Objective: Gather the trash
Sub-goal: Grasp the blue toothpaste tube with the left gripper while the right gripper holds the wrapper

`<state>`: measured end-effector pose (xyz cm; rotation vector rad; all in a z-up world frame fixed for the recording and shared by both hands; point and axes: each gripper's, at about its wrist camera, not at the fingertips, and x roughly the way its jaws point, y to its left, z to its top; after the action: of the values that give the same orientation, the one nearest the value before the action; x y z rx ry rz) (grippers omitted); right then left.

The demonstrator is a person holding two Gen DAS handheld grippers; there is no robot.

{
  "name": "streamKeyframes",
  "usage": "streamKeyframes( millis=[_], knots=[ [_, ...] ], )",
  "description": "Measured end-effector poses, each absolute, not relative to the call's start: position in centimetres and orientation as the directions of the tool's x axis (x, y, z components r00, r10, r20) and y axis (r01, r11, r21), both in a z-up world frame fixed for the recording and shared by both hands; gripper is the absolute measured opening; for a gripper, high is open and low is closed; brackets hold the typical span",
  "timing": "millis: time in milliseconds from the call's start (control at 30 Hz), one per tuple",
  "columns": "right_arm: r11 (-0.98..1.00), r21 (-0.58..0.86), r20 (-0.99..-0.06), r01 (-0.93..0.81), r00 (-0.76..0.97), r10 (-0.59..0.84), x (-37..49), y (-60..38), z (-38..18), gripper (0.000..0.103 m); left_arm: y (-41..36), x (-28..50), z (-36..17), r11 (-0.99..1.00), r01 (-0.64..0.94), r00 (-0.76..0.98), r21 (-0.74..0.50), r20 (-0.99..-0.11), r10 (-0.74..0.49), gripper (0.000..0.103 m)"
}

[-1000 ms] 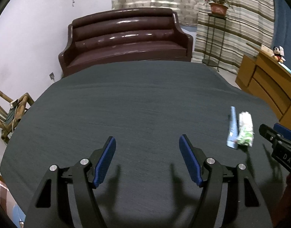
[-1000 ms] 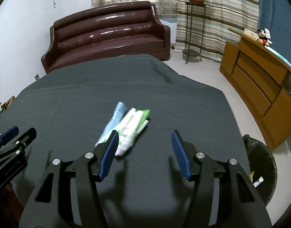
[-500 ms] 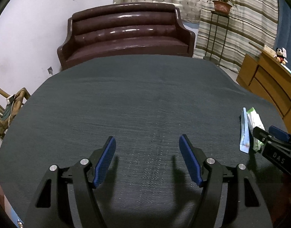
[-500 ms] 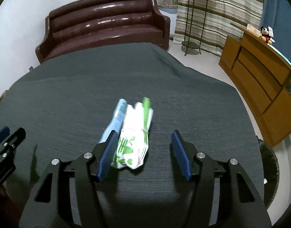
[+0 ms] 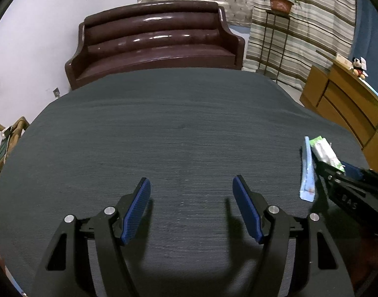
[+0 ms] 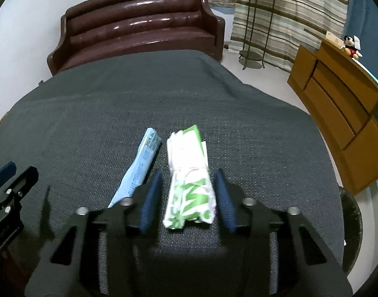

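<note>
dark grey cloth-covered table [image 6: 95, 113], wide and rounded at its far edge, woven texture visible across the top. two items lie directly on it near the right side: a green-and-white wrapper [image 6: 189, 180], crumpled and bundled lengthwise, and a flat pale blue packet [image 6: 139, 170] just beside it on the wrapper's left, the two roughly parallel with a narrow gap of cloth between them. in the left wrist view the same wrapper [image 5: 324, 152] and packet [image 5: 308, 170] sit close to the table's right edge [image 5: 337, 128].
</note>
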<state>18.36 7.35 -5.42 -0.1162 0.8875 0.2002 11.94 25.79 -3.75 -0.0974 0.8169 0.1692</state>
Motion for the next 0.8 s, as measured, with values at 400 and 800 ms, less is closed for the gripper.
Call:
streamKeyframes(
  millis=[400, 800],
  knots=[
    [0.986, -0.017, -0.760, -0.163, 0.643, 0.093, 18.3, 3.1, -5.0, 0.032, 21.6, 12.8, -3.7, 0.996, -0.091, 0.681, -0.026, -0.731, 0.043, 0.067],
    [0.993, 0.016, -0.753, -0.118, 0.652, 0.089, 18.9, -1.4, -4.8, 0.032, 17.5, 14.7, -4.2, 1.000, -0.008, 0.672, -0.009, -0.740, -0.001, 0.067]
  ],
)
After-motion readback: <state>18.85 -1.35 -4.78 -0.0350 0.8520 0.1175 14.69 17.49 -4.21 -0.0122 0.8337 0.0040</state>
